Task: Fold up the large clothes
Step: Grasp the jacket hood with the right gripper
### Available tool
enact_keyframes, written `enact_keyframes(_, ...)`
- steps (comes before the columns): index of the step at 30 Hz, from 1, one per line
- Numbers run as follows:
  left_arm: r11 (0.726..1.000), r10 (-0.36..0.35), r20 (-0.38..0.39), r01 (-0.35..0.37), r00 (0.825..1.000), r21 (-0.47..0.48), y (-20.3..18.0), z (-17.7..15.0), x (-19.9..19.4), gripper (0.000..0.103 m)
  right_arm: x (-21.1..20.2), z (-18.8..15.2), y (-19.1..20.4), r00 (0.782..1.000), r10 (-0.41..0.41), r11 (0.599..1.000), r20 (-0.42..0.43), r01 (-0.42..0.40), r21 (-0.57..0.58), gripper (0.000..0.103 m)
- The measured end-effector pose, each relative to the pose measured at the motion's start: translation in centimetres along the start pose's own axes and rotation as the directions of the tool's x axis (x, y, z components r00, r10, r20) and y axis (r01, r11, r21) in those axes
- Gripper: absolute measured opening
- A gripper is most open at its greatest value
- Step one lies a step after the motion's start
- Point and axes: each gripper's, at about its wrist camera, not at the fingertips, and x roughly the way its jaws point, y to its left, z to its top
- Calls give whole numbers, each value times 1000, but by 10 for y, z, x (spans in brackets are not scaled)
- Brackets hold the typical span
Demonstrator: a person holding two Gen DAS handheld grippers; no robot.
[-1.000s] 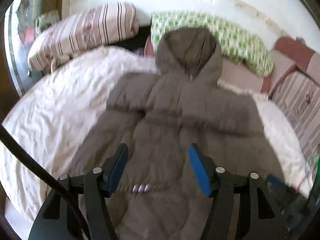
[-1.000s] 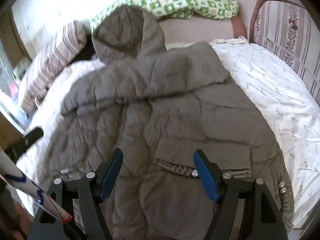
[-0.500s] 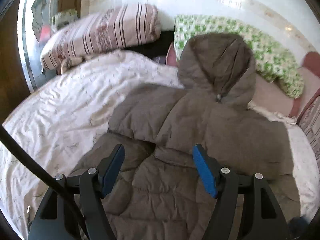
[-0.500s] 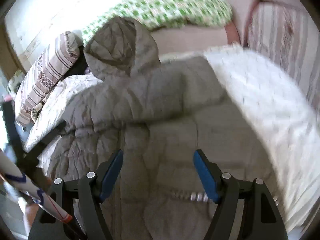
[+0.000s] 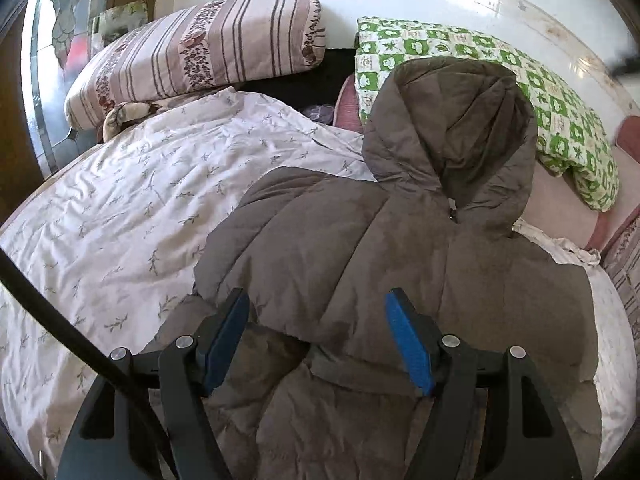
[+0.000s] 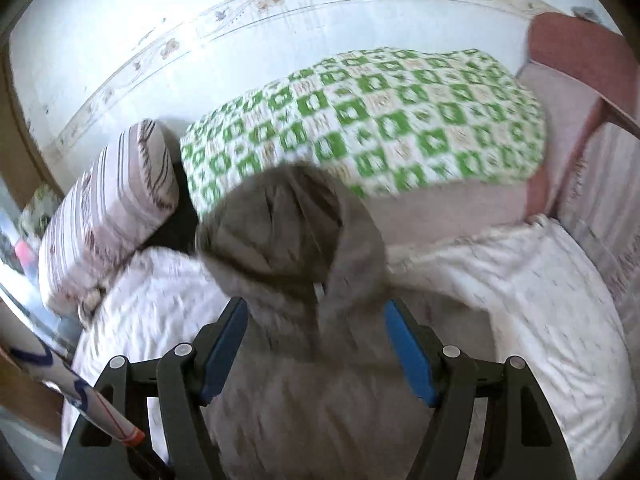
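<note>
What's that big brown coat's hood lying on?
The hood rests against a green-checked pillow, with pink cushion beside it. The coat covers the white floral quilt; anything beneath is hidden.

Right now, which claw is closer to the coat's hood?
Right. The right claw sits just below the hood, which nearly reaches between its fingers. The left claw hovers lower, over the coat's folded sleeves.

Left tool [image 5: 316, 336] and right tool [image 6: 316, 346] both spread wide, blue-padded fingers apart, nothing between them.
</note>
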Motion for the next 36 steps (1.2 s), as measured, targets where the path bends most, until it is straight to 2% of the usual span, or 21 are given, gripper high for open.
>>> enact_keyframes(5, 999, -44, 10, 43, 999, 17, -1, 7, -2, 70, 62, 46, 9, 999, -32, 999, -11, 32, 1, 76)
enact_keyframes(9, 998, -29, 44, 27, 999, 56, -5, 11, -4, 70, 106, 76, 10, 999, -33, 999, -1, 33, 28, 76)
enact_keyframes(16, 999, 5, 42, -7, 999, 46, -1, 14, 6, 70, 158, 98, 19, 999, -11, 999, -34, 12, 37, 76)
enact_keyframes(17, 999, 14, 44, -16, 999, 49, -1, 14, 8, 70, 164, 98, 21, 999, -17, 999, -40, 18, 29, 63)
enact_keyframes(18, 999, 18, 45, -20, 999, 49, -1, 14, 8, 70, 170, 97, 23, 999, -23, 1000, -46, 24, 17, 24)
enact_keyframes(19, 999, 20, 44, -22, 999, 49, -1, 14, 9, 70, 176, 95, 25, 997, -37, 999, -64, 37, 3, 8)
enact_keyframes(20, 999, 19, 40, -21, 999, 50, -1, 14, 11, 70, 178, 93, 27, 995, -64, 998, -73, 63, -6, 5)
enact_keyframes(27, 1000, 8, 17, -9, 1000, 25, 6, 17, 15, 70, 119, 65, 22, 999, -26, 999, 40, 27, -19, 3)
enact_keyframes(32, 999, -10, -5, 10, 1000, -40, 21, 23, 18, 70, 59, 23, 13, 995, 39, 998, 94, -34, -56, 3)
enact_keyframes(36, 996, 4, -1, -4, 1000, -85, 35, 27, 18, 70, 16, -15, 10, 985, 79, 993, 151, -65, -97, 3)
